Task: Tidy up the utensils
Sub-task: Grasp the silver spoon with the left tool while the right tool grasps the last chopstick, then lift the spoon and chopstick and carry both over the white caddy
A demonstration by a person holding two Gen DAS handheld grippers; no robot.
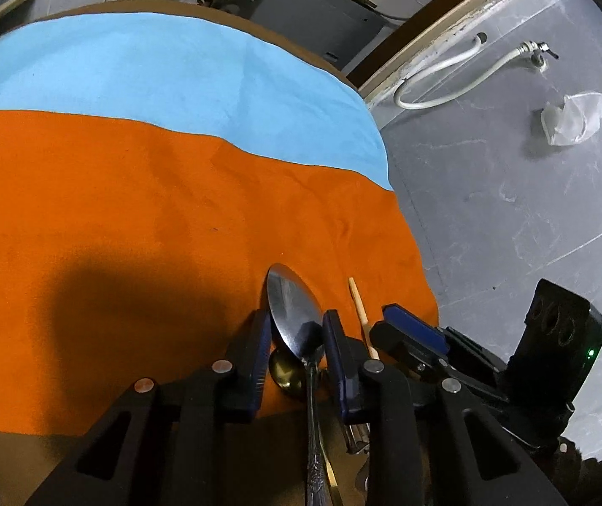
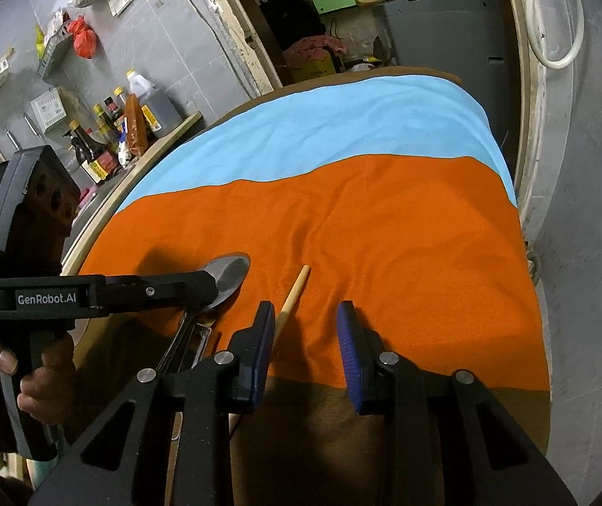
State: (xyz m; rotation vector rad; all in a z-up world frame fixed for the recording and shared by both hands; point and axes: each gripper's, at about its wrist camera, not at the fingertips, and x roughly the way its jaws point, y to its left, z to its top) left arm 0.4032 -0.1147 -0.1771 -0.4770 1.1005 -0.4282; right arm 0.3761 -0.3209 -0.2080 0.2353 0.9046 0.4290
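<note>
A steel spoon (image 1: 290, 303) lies lengthwise between the fingers of my left gripper (image 1: 296, 318), which is shut on it where the bowl narrows. Its bowl juts forward over the orange cloth (image 1: 132, 219), and a brass spoon (image 1: 286, 375) lies beneath it. From the right wrist view the left gripper (image 2: 212, 282) comes in from the left with the spoon's bowl (image 2: 231, 272) sticking out. A wooden chopstick (image 2: 296, 291) rests on the cloth, running down against the inner side of the left finger of my right gripper (image 2: 306, 329). That gripper is open, with bare cloth between its pads.
More metal utensils (image 2: 189, 337) lie at the cloth's near edge on the brown table (image 2: 343, 442). A blue cloth (image 2: 343, 122) covers the far half. A hand (image 2: 26, 388) holds the left gripper. Bottles (image 2: 106, 143) stand on a ledge at left. The grey floor (image 1: 511, 211) drops away right of the table.
</note>
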